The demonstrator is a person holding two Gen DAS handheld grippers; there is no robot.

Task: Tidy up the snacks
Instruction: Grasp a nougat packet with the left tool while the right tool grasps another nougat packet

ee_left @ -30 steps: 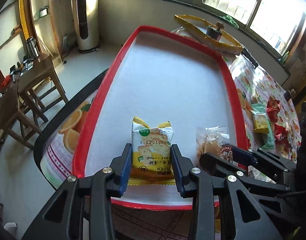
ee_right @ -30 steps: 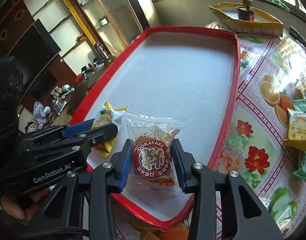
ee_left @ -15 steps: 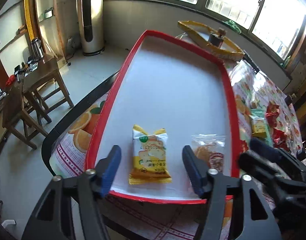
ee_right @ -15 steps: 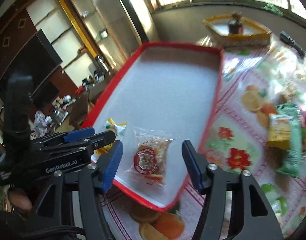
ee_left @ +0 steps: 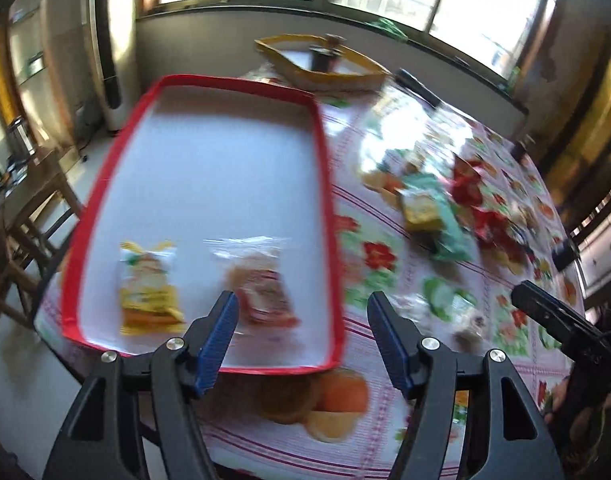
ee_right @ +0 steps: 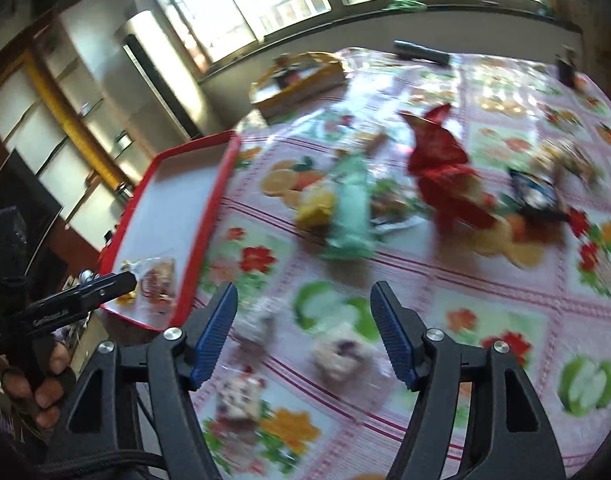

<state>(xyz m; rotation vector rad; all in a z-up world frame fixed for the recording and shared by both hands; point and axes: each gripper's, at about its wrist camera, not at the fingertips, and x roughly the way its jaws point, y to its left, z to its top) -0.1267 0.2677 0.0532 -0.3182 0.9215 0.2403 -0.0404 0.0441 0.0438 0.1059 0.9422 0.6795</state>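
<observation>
A red-rimmed tray (ee_left: 325, 184) lies at the table's left end. A yellow cracker packet (ee_left: 147, 288) and a clear dorayaki packet (ee_left: 261, 284) lie side by side in its near end. My left gripper (ee_left: 303, 320) is open and empty, above the tray's near right corner. My right gripper (ee_right: 303, 312) is open and empty, over the tablecloth to the right of the tray (ee_right: 211, 208). Loose snacks lie ahead: a yellow packet (ee_right: 315, 206), a mint-green packet (ee_right: 351, 208), red packets (ee_right: 445, 172) and small white wrapped cakes (ee_right: 337, 354). Both views are blurred.
The table has a floral fruit-print cloth (ee_right: 505, 320). A yellow box (ee_left: 325, 64) stands at the far end beyond the tray, with a dark remote (ee_right: 421, 50) near it. A wooden chair (ee_left: 29, 208) stands on the floor to the left of the table.
Both grippers opened and let go of their packets in the tray, then drew back and swung right. The right gripper now faces the loose snacks on the cloth.
</observation>
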